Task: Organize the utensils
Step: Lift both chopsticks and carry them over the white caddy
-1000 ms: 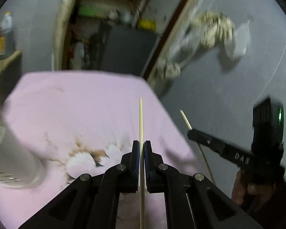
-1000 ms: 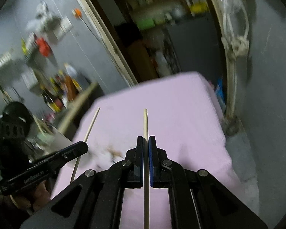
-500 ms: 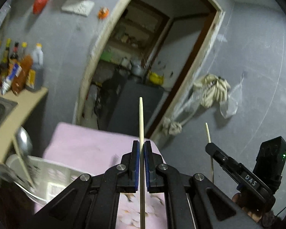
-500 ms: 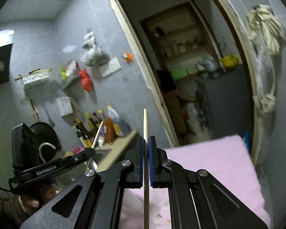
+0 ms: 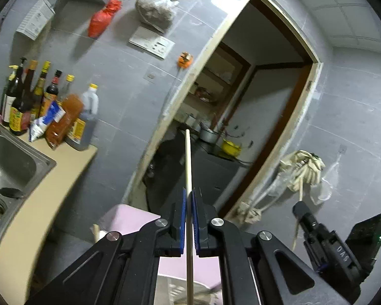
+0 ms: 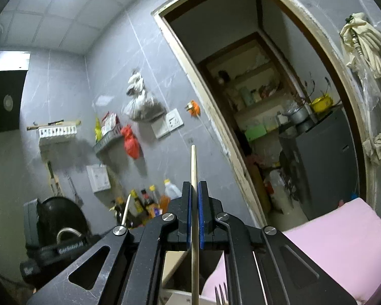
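My left gripper [image 5: 188, 193] is shut on a pale wooden chopstick [image 5: 188, 162] that points up toward the doorway. My right gripper [image 6: 194, 186] is shut on a second wooden chopstick [image 6: 194, 167], also pointing up. In the left wrist view the right gripper [image 5: 298, 207] shows at the lower right with its chopstick [image 5: 296, 233]. In the right wrist view the left gripper [image 6: 63, 247] shows at the lower left with its chopstick tip [image 6: 125, 209]. Fork tines [image 6: 221, 293] stick up at the bottom edge of the right wrist view. Both grippers are tilted up, well above the pink cloth [image 6: 343, 241].
A steel sink [image 5: 10, 162] and beige counter [image 5: 50, 190] lie at left, with several sauce bottles [image 5: 45, 109] at its back. An open doorway [image 5: 241, 127] leads to a dark cabinet [image 6: 322, 165]. A mop [image 5: 304, 170] hangs at right.
Both grippers have tilted up and risen, each still holding its chopstick. The pink cloth has dropped to the bottom of both views; wall, sink and doorway now fill them.
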`<state>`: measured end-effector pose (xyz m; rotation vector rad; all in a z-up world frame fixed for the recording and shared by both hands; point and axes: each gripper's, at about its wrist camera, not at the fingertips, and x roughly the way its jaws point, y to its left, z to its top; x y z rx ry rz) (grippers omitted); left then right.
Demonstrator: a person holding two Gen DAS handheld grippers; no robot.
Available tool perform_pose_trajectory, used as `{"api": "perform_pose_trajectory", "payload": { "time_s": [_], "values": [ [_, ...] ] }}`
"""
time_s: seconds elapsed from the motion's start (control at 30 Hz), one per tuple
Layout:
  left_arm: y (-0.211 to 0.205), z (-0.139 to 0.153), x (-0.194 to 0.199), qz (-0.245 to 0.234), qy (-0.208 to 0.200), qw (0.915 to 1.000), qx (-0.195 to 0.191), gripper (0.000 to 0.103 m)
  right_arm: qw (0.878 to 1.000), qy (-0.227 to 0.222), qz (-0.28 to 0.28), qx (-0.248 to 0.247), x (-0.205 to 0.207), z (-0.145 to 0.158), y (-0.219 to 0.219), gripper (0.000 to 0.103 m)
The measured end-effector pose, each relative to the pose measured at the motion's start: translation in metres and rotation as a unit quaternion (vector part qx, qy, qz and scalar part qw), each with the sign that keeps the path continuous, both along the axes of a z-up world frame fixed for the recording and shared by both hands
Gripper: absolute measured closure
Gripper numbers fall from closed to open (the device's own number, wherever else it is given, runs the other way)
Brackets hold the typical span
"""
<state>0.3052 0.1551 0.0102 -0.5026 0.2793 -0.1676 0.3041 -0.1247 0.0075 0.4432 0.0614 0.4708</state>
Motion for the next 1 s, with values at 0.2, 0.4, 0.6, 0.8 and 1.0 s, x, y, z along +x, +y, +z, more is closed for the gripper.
{"api": "perform_pose_trajectory", "payload": {
  "time_s": [0.2,0.4,0.6,0.8,1.0],
  "values": [
    [0.011,-0.029,0.002,0.038,-0.022,0.999,0.011,0.098,0.999,-0.006,-0.039,0.032,0.009,-0.025,0.017,0.099],
    [0.024,-0.048,0.002,0.072,-0.035,0.9968,0.001,0.098,0.997,-0.009,-0.073,0.024,0.008,-0.041,0.036,0.099],
    [0.036,-0.054,-0.001,0.097,-0.047,0.994,-0.014,0.098,0.994,-0.025,-0.107,0.021,0.004,-0.042,0.045,0.099],
    [0.039,-0.063,-0.002,0.114,-0.052,0.9916,-0.031,0.098,0.989,-0.042,-0.143,0.021,-0.008,-0.047,0.056,0.099],
    [0.033,-0.073,-0.004,0.129,-0.059,0.9894,-0.032,0.098,0.988,-0.041,-0.149,0.03,-0.007,-0.058,0.057,0.099]
  ]
}}
